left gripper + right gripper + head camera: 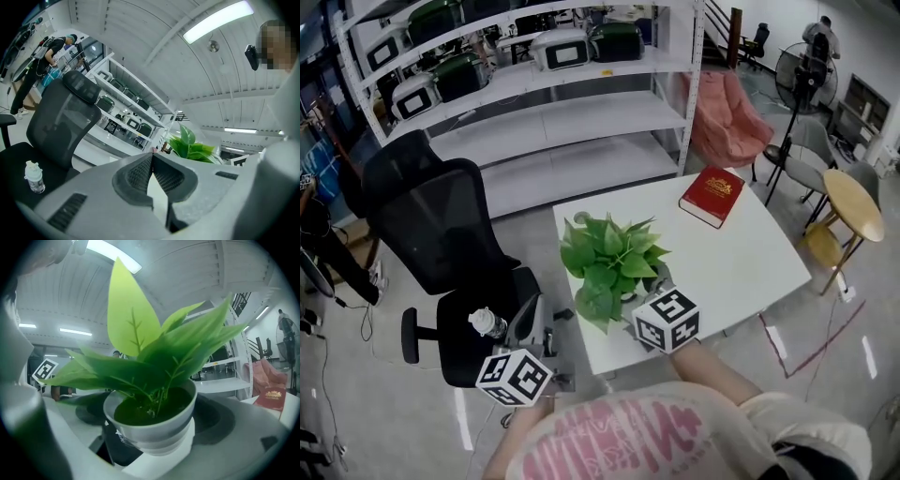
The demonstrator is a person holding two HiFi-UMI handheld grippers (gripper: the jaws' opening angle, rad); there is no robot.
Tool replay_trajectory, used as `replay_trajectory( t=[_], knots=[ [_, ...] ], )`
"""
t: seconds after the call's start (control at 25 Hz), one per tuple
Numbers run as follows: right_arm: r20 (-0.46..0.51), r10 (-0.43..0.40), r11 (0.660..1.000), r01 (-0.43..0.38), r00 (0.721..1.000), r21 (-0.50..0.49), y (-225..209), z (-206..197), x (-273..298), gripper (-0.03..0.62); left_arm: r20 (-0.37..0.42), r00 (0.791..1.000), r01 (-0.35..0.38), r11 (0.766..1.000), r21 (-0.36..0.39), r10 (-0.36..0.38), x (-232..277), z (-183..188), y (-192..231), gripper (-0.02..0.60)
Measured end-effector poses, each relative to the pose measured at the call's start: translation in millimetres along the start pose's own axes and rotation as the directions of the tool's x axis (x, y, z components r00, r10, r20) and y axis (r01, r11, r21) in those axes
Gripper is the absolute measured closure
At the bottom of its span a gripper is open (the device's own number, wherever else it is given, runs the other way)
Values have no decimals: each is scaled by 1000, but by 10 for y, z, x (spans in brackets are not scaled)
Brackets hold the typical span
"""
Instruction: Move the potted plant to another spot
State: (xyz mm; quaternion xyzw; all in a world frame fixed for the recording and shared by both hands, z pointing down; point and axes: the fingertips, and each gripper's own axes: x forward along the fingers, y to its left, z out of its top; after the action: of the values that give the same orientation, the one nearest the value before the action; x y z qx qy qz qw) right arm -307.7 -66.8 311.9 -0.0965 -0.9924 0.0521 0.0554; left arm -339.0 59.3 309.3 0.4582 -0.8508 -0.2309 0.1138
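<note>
Right tongs (152, 430) clamp potted plant (607, 262) at counter (741, 267) lower-left edge, room rightward; pot leaf-hidden; left tongs (152, 161) closed, empty

This looks like an open-plan office or lab workspace. Long white metal shelving (581, 103) along the far wall carries rows of hard equipment cases (562, 49). A black mesh office chair (441, 234) stands left of a white table (750, 253). Far right are a pedestal fan (806, 70), a pink soft seat (727, 117) and a round wooden side table (851, 202). Strip lights (218, 19) run overhead.
</note>
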Motion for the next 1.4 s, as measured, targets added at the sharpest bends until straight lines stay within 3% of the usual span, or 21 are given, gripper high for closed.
replay_trajectory(
  t=[0.6, 1.4],
  knots=[
    [-6, -191, 979, 191, 982, 64, 311, -508, 65, 46, -126, 988, 85, 996, -7, -86, -364, -98, 662, 578],
    [-120, -394, 912, 404, 911, 72, 485, -1036, -6, 46, -259, 930, 247, 965, -87, -261, -297, -284, 925, 578]
  ],
)
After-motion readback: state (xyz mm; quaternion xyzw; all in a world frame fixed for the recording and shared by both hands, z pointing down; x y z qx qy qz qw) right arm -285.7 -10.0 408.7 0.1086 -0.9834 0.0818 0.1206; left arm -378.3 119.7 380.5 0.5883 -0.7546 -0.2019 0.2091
